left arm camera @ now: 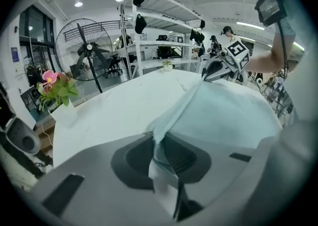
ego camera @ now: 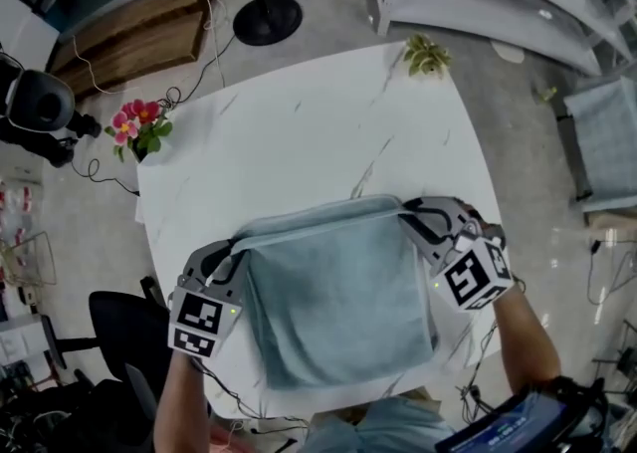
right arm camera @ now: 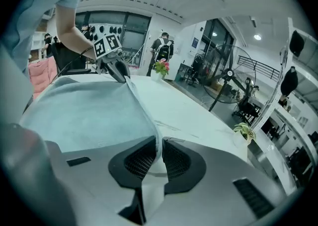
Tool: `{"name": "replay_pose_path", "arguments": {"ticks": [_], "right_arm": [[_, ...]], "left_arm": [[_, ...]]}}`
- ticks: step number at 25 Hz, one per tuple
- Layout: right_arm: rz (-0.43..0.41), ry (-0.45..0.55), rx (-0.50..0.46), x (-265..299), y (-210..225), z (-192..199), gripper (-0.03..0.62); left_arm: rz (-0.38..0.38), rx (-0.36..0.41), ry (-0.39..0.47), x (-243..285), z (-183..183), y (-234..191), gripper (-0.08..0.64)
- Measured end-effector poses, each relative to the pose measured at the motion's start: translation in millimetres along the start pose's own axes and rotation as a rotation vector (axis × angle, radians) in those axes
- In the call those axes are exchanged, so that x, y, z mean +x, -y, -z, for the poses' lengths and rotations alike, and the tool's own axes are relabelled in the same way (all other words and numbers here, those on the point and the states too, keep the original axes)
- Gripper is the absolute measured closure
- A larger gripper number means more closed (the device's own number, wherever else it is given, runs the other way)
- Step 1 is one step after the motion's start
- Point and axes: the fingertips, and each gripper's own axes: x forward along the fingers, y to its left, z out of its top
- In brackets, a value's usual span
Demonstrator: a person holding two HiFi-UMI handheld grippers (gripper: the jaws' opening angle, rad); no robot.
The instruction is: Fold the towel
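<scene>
A pale blue towel [ego camera: 338,292] lies folded on the white marble table [ego camera: 299,132], near its front edge. My left gripper [ego camera: 239,244] pinches the towel's far left corner, and my right gripper [ego camera: 406,210] pinches the far right corner. The top edge runs taut between them, low over the table. In the left gripper view the jaws [left arm camera: 158,143] are shut on a bunched fold of towel [left arm camera: 223,115]. The right gripper view shows the same: jaws [right arm camera: 160,145] closed on the towel's edge [right arm camera: 84,115].
A pot of pink flowers [ego camera: 137,127] stands at the table's left corner and a small green plant [ego camera: 426,55] at the far corner. A fan base [ego camera: 267,19] stands on the floor beyond. A black chair [ego camera: 124,332] sits at the near left.
</scene>
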Motion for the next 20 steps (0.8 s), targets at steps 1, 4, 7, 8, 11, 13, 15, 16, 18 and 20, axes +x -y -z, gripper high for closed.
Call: {"name": "replay_pose_path", "arguments": {"ticks": [1, 4, 7, 8, 11, 13, 15, 16, 18, 20], "right_arm": [[-0.001, -0.003, 0.012, 3, 2, 3, 0.534], [-0.001, -0.004, 0.061, 10, 9, 11, 0.499], [0.011, -0.009, 0.076, 15, 15, 13, 0.483], [0.016, -0.007, 0.074, 17, 17, 13, 0.479], [0.016, 0.013, 0.099, 20, 20, 8, 0.468], [0.016, 0.043, 0.115, 20, 23, 0, 0.466], [0.022, 0.059, 0.112, 21, 26, -6, 0.465], [0.023, 0.056, 0.101, 22, 26, -6, 0.465], [0.019, 0.043, 0.059, 28, 24, -5, 0.469], [0.000, 0.030, 0.030, 33, 20, -5, 0.492]], "left_arm": [[-0.004, -0.017, -0.007, 3, 2, -3, 0.491], [-0.016, -0.061, -0.017, 11, 5, -12, 0.455], [-0.019, -0.108, -0.021, 14, 6, -18, 0.432], [-0.017, -0.122, -0.027, 14, 6, -18, 0.428], [-0.031, -0.118, -0.016, 14, 4, -23, 0.419], [-0.049, -0.102, -0.007, 12, 3, -26, 0.406], [-0.063, -0.103, 0.004, 8, 1, -29, 0.402], [-0.073, -0.110, 0.017, 5, 0, -31, 0.412], [-0.095, -0.132, 0.048, 0, -2, -35, 0.467], [-0.087, -0.155, 0.064, -2, -1, -34, 0.490]]}}
